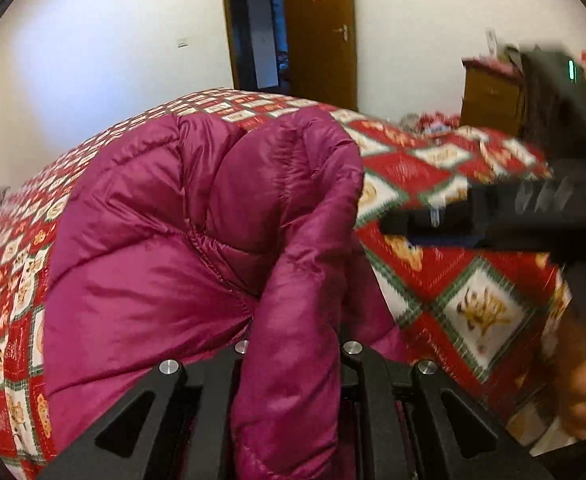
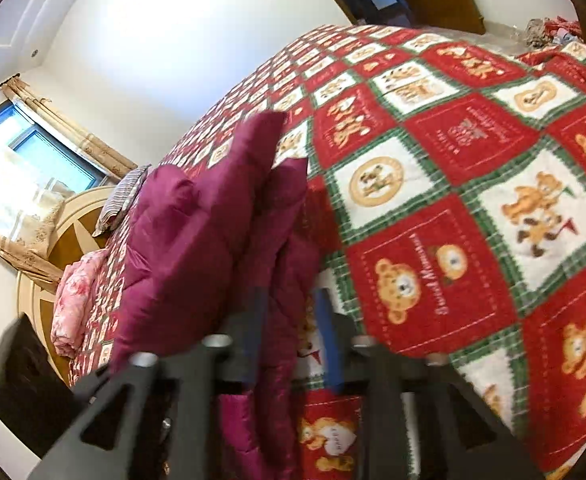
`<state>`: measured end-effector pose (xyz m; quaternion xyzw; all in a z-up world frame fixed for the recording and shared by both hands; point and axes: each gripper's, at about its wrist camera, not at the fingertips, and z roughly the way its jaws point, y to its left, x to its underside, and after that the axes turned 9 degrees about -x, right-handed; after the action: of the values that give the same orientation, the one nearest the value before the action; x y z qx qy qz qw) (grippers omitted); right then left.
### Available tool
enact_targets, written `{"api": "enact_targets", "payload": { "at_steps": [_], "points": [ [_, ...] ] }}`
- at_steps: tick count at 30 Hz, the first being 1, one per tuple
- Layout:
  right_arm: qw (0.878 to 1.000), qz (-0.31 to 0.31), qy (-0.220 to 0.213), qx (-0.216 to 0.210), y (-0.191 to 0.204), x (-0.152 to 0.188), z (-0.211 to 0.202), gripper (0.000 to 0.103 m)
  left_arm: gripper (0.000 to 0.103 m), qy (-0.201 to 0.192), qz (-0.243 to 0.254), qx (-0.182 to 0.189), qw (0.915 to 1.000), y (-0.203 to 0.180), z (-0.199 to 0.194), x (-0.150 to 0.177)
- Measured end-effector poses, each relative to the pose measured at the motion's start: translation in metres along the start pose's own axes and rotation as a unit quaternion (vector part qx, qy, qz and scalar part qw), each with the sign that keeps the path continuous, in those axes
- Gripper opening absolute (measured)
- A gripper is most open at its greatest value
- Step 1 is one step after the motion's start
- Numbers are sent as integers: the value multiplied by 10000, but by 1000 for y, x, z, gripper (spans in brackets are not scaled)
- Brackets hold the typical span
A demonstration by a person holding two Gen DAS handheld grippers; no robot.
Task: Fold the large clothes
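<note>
Magenta puffer jacket (image 1: 165, 240) lies on the near-left part of the teddy-bear quilt (image 1: 473, 312) covering the bed. Looks light, soft, slippery nylon, springy fill; I judge hems and seams grip best, not the puffed panels. My left gripper (image 1: 289, 364) is clamped on a raised fold of it, pointing forward toward the far door. My right gripper (image 2: 289, 340) is tilted, blue pads (image 2: 327, 344) apart, jacket edge between them, not pinched.
</note>
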<state>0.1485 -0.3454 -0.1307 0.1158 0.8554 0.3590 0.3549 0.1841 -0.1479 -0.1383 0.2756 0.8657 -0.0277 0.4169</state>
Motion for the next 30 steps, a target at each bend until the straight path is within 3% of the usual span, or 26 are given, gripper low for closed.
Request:
{"api": "enact_targets", "payload": {
  "at_steps": [1, 6, 9, 10, 11, 12, 13, 16, 21, 23, 25, 27, 30],
  "points": [
    [10000, 34, -53, -55, 2, 0, -2, 73, 11, -15, 85, -32, 10000, -4, 2, 1],
    [9995, -77, -92, -301, 4, -18, -6, 73, 12, -261, 554, -139, 9980, -13, 4, 16],
    [9980, -423, 255, -405, 13, -32, 17, 73, 15, -310, 527, -76, 9981, -10, 1, 20],
    [9971, -552, 388, -361, 15, -31, 25, 69, 18, -309, 499, -15, 9983, -8, -1, 20],
    [9953, -734, 575, -257, 21, -31, 36, 43, 23, -302, 493, 37, 9983, -7, -2, 20],
    [9935, -864, 725, -135, 23, -29, 45, 28, 28, -275, 510, 119, 9982, -5, -6, 19],
    [9909, -970, 929, 87, 25, -27, 58, 20, 31, -231, 549, 181, 9981, -3, -9, 19],
    [9922, -671, 1052, 72, 11, -29, 69, 19, 38, -197, 889, 386, 9951, 3, -29, 23],
    [9938, -322, 1067, -47, -7, -31, 74, 18, 64, -503, 1641, 593, 9834, 15, -79, 41],
    [9937, -384, 1052, -28, -8, -31, 76, 18, 66, -613, 1771, 803, 9790, 28, -99, 47],
    [9936, -425, 1042, -48, -8, -30, 77, 18, 66, -647, 1643, 1101, 9781, 45, -110, 47],
    [9935, -472, 1034, -117, -6, -29, 72, 18, 66, -657, 1216, 1452, 9797, 72, -119, 41],
    [9934, -554, 988, -152, -12, -25, 71, 17, 72, -835, 259, 1444, 9856, 123, -116, 16]
  ]
}}
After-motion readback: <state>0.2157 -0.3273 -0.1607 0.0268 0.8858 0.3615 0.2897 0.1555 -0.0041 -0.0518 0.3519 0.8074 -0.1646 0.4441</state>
